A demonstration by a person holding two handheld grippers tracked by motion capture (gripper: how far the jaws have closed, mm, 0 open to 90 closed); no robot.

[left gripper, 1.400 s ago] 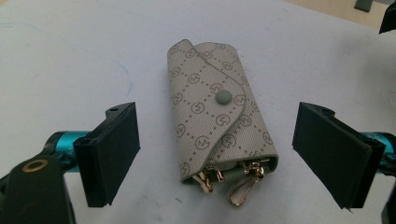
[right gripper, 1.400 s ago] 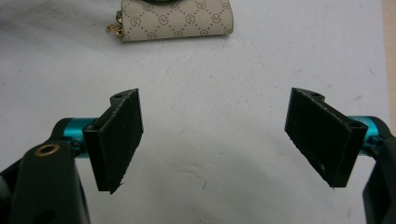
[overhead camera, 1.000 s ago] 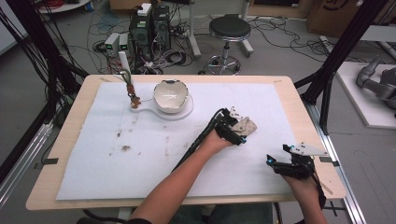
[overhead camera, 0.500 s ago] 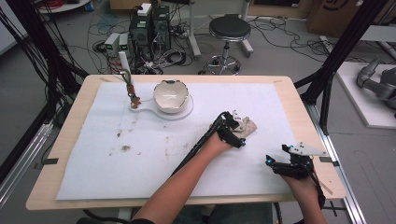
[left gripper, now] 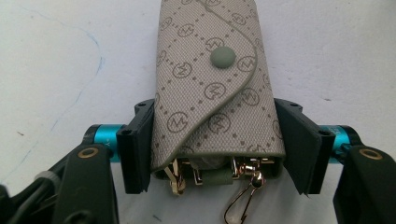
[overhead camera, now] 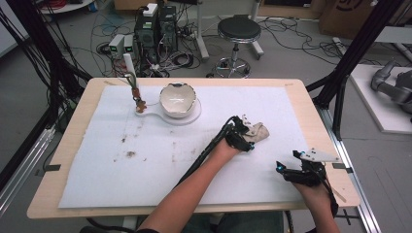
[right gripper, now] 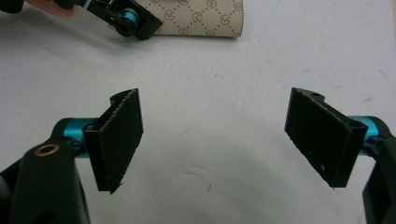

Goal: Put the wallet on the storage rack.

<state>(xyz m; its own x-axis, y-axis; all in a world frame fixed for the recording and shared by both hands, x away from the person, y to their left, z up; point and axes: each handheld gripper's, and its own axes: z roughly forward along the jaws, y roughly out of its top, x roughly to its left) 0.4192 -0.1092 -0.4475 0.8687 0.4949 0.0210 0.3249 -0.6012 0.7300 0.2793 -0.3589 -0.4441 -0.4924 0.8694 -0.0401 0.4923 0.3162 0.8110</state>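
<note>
A beige monogrammed key pouch (left gripper: pixel 210 84) with a green snap lies flat on the white paper, gold clips hanging from its near end. My left gripper (left gripper: pixel 215 149) is shut on it, one jaw pressed against each long side. From above, the pouch (overhead camera: pixel 258 131) sits right of the table's middle, with the left gripper (overhead camera: pixel 241 136) on its near end. My right gripper (overhead camera: pixel 291 171) rests near the front right corner, open with nothing between its jaws. Its own view (right gripper: pixel 219 135) looks over bare paper at the pouch (right gripper: pixel 205 18) and the left gripper (right gripper: pixel 126 21) beyond.
A cracked white bowl (overhead camera: pixel 178 98) stands on a white handled board (overhead camera: pixel 190 118) at the back left, with a small tool (overhead camera: pixel 136 94) upright by the handle. Brown stains (overhead camera: pixel 130 154) mark the paper (overhead camera: pixel 97 160) at the left. The table's right edge (overhead camera: pixel 335 160) is close to the right gripper.
</note>
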